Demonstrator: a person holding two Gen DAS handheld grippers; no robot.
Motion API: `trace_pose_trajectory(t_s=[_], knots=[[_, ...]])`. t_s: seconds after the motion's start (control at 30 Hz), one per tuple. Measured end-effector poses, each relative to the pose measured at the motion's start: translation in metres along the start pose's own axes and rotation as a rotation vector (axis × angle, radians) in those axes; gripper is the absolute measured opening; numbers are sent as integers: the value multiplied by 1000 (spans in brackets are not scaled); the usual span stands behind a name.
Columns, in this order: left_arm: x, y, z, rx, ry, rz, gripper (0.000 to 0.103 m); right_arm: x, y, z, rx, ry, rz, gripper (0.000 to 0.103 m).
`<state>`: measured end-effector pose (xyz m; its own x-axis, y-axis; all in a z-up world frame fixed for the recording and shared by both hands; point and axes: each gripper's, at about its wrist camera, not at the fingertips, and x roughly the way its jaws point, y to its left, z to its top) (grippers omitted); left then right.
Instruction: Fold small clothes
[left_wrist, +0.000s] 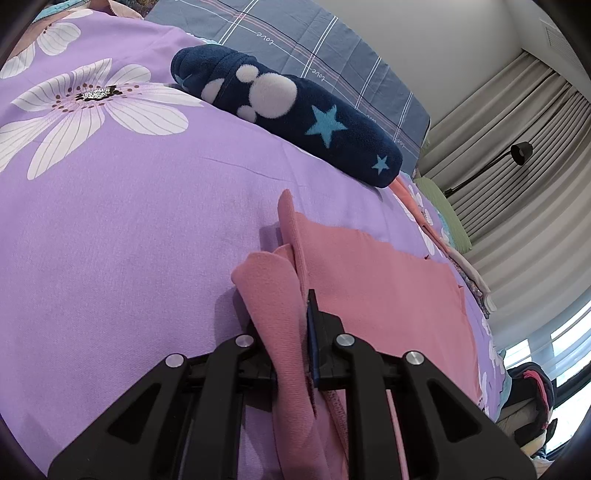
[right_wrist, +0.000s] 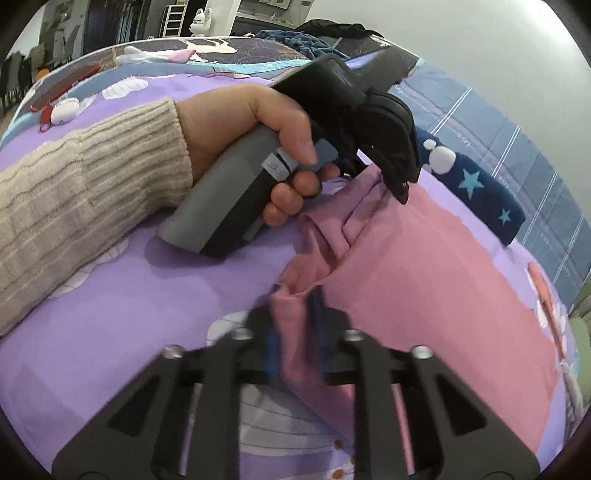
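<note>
Person's left hand (right_wrist: 258, 140) holds left gripper (left_wrist: 295, 314), jaws pinching bunched corner of pink garment (left_wrist: 388, 280). Garment lies on purple floral bedspread (left_wrist: 129, 221), rest spread flat toward navy star-print fleece (left_wrist: 295, 118). Right gripper (right_wrist: 295, 314) nipped onto neighbouring edge, view blurred. Judgement: light, limp knit; drapes, slips if pinched thin; take hold at hem corners, through doubled layers.

Purple floral bedsheet (left_wrist: 129, 221), grey checked pillow (left_wrist: 332, 48) far, black lamp (left_wrist: 521, 153) and curtains (left_wrist: 517, 110) far right.
</note>
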<state>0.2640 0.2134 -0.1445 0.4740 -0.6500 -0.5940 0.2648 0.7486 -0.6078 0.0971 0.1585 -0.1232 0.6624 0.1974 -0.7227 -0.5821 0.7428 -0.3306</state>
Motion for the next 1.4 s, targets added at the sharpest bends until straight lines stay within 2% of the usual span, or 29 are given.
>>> trace_pose_trajectory(t_s=[0.1, 0.23, 0.4, 0.5, 0.7, 0.9, 1.03, 1.23, 1.4], knots=[[-2, -3, -1, 18, -8, 14, 13, -9, -6, 0, 31, -34, 21, 6], [-4, -10, 1, 12, -13, 26, 10, -37, -26, 0, 108, -127, 30, 6], [-13, -42, 7, 49, -38, 32, 10, -61, -56, -9, 203, -165, 34, 6], [-18, -72, 17, 69, -41, 32, 10, -78, -82, -20, 275, -190, 25, 6], [-1, -156, 30, 162, -11, 89, 10, -114, -138, -57, 463, -254, 28, 6], [47, -242, 22, 269, 30, 128, 10, -140, -194, -117, 651, -285, 34, 6], [102, -295, 6, 366, 101, 189, 10, -153, -227, -163, 754, -300, 10, 6], [181, -342, -24, 472, 212, 283, 9, -150, -267, -228, 921, -260, 31, 6], [215, -360, -43, 554, 250, 385, 9, -143, -276, -259, 970, -250, 74, 6]])
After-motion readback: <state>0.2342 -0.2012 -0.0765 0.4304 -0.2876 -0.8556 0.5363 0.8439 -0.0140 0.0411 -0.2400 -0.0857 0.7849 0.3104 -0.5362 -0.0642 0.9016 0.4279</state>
